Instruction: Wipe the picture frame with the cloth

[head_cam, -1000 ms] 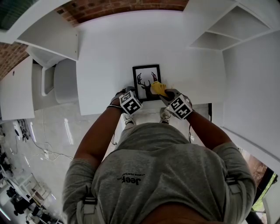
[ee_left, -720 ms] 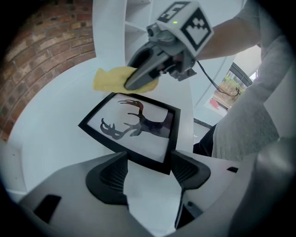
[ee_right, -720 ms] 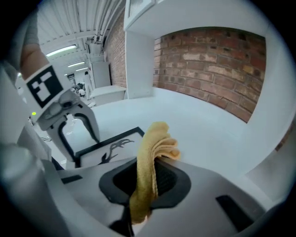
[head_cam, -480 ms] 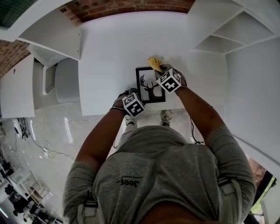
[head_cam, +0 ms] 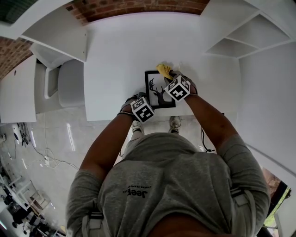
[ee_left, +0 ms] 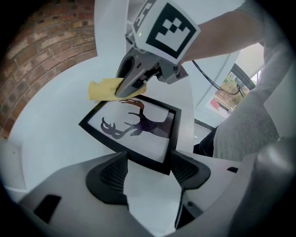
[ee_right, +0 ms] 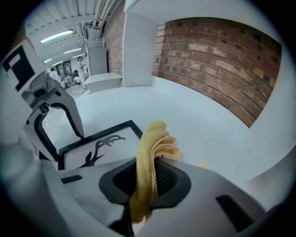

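You stand at a white table (head_cam: 115, 55) that runs back to a red brick wall (head_cam: 134, 7). White shelves (head_cam: 240, 32) rise on your right. Pale floor shows below the table's near edge.

A black frame (head_cam: 156, 88) lies flat on the table near that edge, right in front of you. It holds a white sheet with a dark deer print (ee_left: 138, 122), antlers pointing away from you.

Your left gripper (ee_left: 148, 172) points steeply down at the near left corner of the frame. Its jaws stand wide, one on each side of that corner. Each pad sits against an edge of the frame, so the gripper is clamped on the corner.

Your right gripper (ee_right: 147, 178) reaches across to the frame's far edge, near the right corner. Its jaws are clenched on a yellow cloth (ee_right: 152, 152). The cloth is bunched into folds and sticks out past the jaw tips. In the head view the bunch sits at the frame's far edge, partly over the white table beyond it. You cannot tell from any view whether the cloth presses on the frame.
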